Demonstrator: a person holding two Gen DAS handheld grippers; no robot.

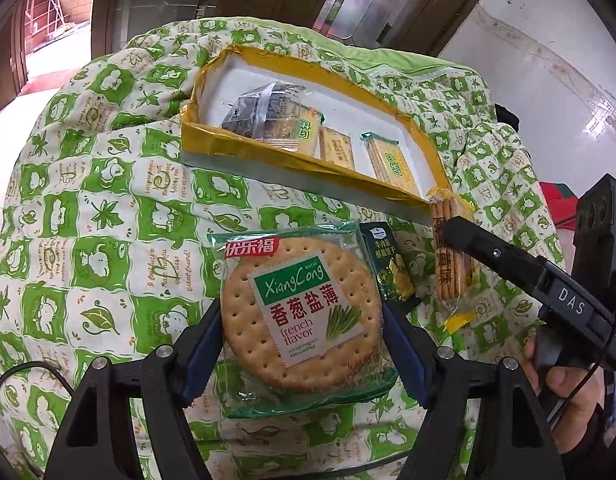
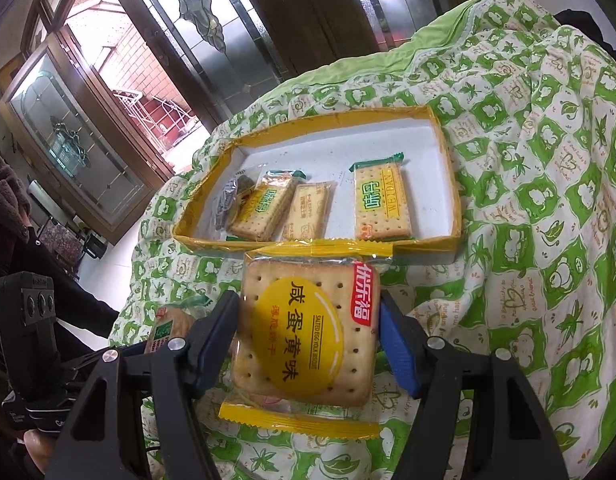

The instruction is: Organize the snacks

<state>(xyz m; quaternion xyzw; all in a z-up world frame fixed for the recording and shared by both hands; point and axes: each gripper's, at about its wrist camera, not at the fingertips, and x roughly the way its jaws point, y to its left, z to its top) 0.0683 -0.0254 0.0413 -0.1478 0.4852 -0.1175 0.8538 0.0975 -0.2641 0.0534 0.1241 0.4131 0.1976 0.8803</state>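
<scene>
My left gripper [image 1: 302,334] is shut on a green round-cracker pack [image 1: 300,316] just above the quilt. My right gripper [image 2: 308,336] is shut on a yellow salted-egg biscuit pack [image 2: 308,332], held in front of the yellow-rimmed white tray [image 2: 453,184]. That pack and the right gripper's finger also show in the left wrist view [image 1: 451,256]. The tray [image 1: 236,150] holds several biscuit packs [image 2: 381,202] and a dark clear-wrapped snack [image 1: 260,110] at its left end. A small dark green snack box [image 1: 389,266] lies on the quilt beside the round-cracker pack.
A green and white patterned quilt [image 1: 108,216] covers the whole surface and drops off at its edges. Wood and glass doors [image 2: 196,40] stand behind. A person's dark sleeve [image 2: 48,264] is at the left.
</scene>
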